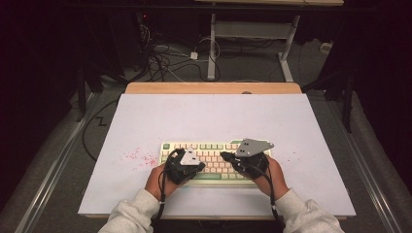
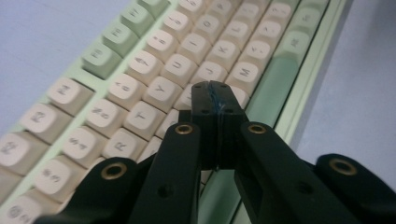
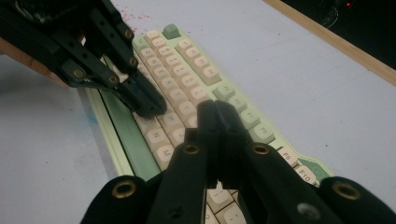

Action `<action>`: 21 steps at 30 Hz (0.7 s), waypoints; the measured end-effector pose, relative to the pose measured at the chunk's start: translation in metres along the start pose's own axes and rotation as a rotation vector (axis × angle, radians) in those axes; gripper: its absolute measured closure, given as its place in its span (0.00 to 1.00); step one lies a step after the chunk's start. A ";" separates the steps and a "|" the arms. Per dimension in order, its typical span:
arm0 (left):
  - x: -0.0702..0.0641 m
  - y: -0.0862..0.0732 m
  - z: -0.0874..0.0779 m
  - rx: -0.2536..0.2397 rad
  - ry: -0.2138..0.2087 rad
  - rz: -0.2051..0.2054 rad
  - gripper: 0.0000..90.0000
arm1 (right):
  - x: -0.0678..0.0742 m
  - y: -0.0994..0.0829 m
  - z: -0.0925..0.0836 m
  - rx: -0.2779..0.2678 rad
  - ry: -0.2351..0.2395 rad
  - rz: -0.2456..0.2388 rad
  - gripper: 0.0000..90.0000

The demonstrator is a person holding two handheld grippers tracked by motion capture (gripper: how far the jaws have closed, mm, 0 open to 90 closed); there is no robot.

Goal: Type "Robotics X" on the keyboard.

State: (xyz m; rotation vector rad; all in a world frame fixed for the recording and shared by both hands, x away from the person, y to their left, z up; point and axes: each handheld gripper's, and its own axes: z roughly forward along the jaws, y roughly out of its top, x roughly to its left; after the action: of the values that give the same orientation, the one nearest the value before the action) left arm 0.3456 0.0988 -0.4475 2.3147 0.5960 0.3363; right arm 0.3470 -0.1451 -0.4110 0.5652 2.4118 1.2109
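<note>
While both hands are hovering over the keyboard [image 1: 214, 160] lying at the near middle of the white table [image 1: 145, 121], I am keeping the left gripper [image 2: 215, 93] and the right gripper [image 3: 215, 109] closed to blunt tips, holding nothing. I am judging the board stiff and light, its keys springy, best pressed squarely on one keycap.

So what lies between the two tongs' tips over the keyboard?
Only cream keys of the keyboard; in the high view the left tongs and right tongs stand apart with nothing else between.
</note>
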 end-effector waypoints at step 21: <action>0.015 -0.034 -0.048 -0.124 0.181 0.000 0.37 | -0.005 -0.004 0.003 0.013 -0.006 0.021 1.00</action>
State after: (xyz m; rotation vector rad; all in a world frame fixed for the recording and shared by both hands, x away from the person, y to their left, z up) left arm 0.3286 0.1559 -0.4359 2.1792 0.6452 0.5717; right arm 0.3523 -0.1483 -0.4155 0.5984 2.4161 1.2014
